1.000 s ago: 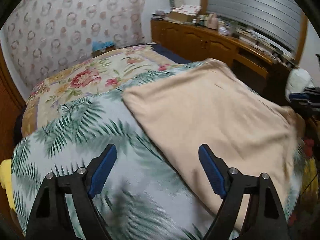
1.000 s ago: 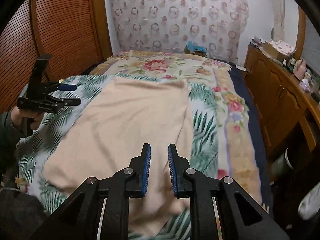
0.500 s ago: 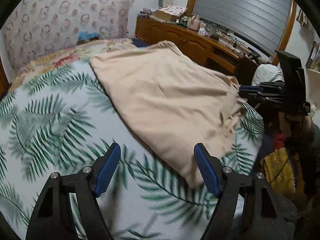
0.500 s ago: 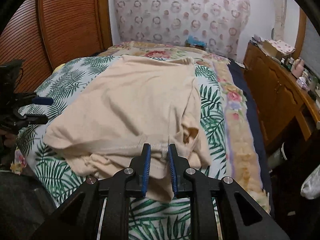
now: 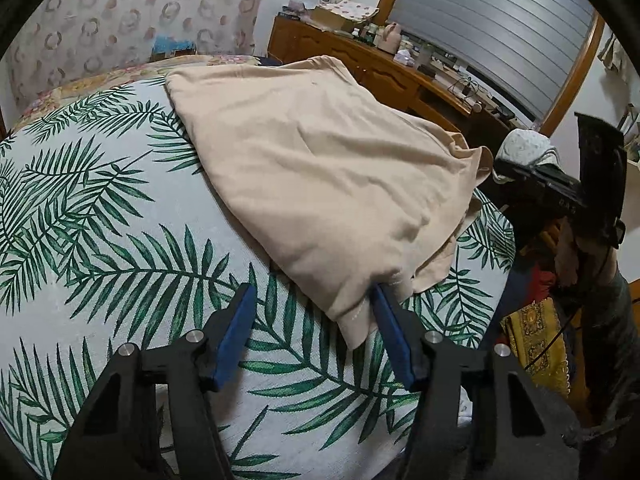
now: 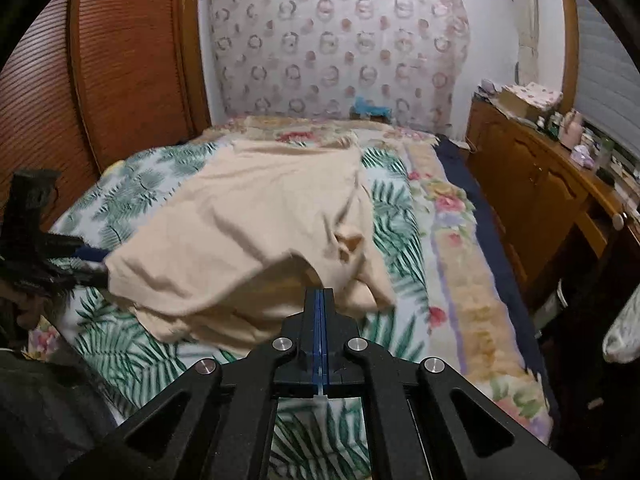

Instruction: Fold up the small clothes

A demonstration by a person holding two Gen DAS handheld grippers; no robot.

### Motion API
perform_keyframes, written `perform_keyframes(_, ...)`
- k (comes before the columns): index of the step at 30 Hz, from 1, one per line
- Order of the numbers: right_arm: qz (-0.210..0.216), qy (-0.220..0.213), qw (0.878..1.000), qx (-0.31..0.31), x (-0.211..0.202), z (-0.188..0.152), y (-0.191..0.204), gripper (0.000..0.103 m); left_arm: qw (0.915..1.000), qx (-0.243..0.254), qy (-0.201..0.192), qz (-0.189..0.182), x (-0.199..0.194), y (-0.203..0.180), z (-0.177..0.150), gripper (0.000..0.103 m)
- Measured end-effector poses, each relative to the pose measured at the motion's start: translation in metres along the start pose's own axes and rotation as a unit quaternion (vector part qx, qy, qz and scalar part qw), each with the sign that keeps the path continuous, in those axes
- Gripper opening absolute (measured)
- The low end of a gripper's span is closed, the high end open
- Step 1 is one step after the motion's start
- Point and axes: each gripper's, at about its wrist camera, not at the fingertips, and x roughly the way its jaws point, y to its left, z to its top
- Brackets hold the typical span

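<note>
Garment: a beige shirt (image 5: 320,168) spread across the leaf-print sheet (image 5: 100,208) on the bed, near edge rumpled, far end toward the patterned wall.

Your right gripper (image 6: 322,294) is fully closed, pads together at the shirt's near hem; the cloth tents up toward it, which reads as a pinch on the hem, though the contact itself is hidden behind the fingers. Your left gripper (image 5: 312,304) is closing. The near-left corner of the shirt lies between the fingers, against the right-hand one; the other pad stands clear of the cloth, so there is no grip yet.

Handling, as judged: thin knit, light, limp. No stiffness to hold a line, so it will sag between your two grips and drape wherever unsupported. Not fragile, not slippery against rubbery pads, but it may drag on the sheet.

Where to hold: the stitched hem at the corners, both layers together. A single-layer pinch would let the underside peel away. Keep the two grips level and the hem taut between them.
</note>
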Motion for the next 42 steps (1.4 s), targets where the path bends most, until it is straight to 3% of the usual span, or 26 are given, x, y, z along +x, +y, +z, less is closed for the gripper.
perform_keyframes(1, -0.001, -0.006, 1.0, -0.006, 0.0, 0.003, 0.004, 0.0, 1.0, 0.0, -0.001, 0.001, 0.0, 0.0, 0.0, 0.06)
perform_keyframes(3, -0.015, -0.009, 1.0, -0.02, 0.002, 0.007, 0.011, 0.018, 1.0, 0.001, -0.001, 0.004, 0.0, -0.001, -0.001, 0.051)
perform_keyframes(5, -0.028, -0.008, 0.999, -0.033, 0.008, 0.005, 0.018, 0.027, 1.0, 0.0, 0.001, -0.006, 0.0, -0.001, -0.002, 0.032)
perform_keyframes(11, -0.028, 0.013, 0.999, -0.04, 0.026, -0.002, 0.019, 0.026, 0.9997, 0.005, -0.001, -0.022, 0.001, -0.007, -0.006, 0.007)
perform_keyframes(12, -0.025, 0.013, 0.999, -0.041, 0.027, -0.002, 0.019, 0.009, 0.9997, 0.006, -0.002, -0.022, 0.0, -0.008, -0.006, 0.007)
perform_keyframes(13, -0.024, 0.013, 0.999, -0.042, 0.026, -0.004, 0.019, 0.0, 0.9997, 0.006, -0.006, -0.025, -0.003, -0.009, -0.006, 0.006)
perform_keyframes(18, -0.032, -0.004, 0.998, -0.052, 0.006, -0.007, 0.012, 0.0, 0.9992, 0.005, -0.024, -0.032, -0.018, -0.012, -0.004, 0.004)
perform_keyframes(21, -0.036, 0.01, 0.998, -0.045, -0.001, -0.017, 0.005, 0.0, 0.9986, 0.003, -0.032, -0.042, -0.026, -0.013, -0.006, 0.004)
perform_keyframes(26, -0.02, 0.004, 1.0, -0.008, -0.007, -0.018, -0.004, 0.001, 0.9983, 0.0, -0.033, -0.048, -0.032, -0.016, -0.012, 0.004)
perform_keyframes(28, -0.017, -0.014, 1.0, 0.005, -0.011, -0.012, -0.005, 0.009, 0.9986, -0.003, -0.03, -0.043, -0.03, -0.013, -0.013, 0.004)
perform_keyframes(30, -0.018, -0.025, 1.0, 0.009, -0.008, -0.005, -0.003, 0.031, 0.9988, -0.007, -0.026, -0.04, -0.027, -0.011, -0.014, 0.004)
perform_keyframes(33, -0.024, -0.027, 0.999, 0.028, 0.005, 0.005, -0.005, 0.048, 0.999, -0.011, -0.023, -0.036, -0.023, -0.01, -0.015, 0.004)
perform_keyframes(42, -0.015, 0.047, 0.996, 0.076, 0.062, -0.002, -0.015, 0.051, 0.9997, -0.011, -0.015, -0.017, -0.014, -0.009, -0.019, 0.004)
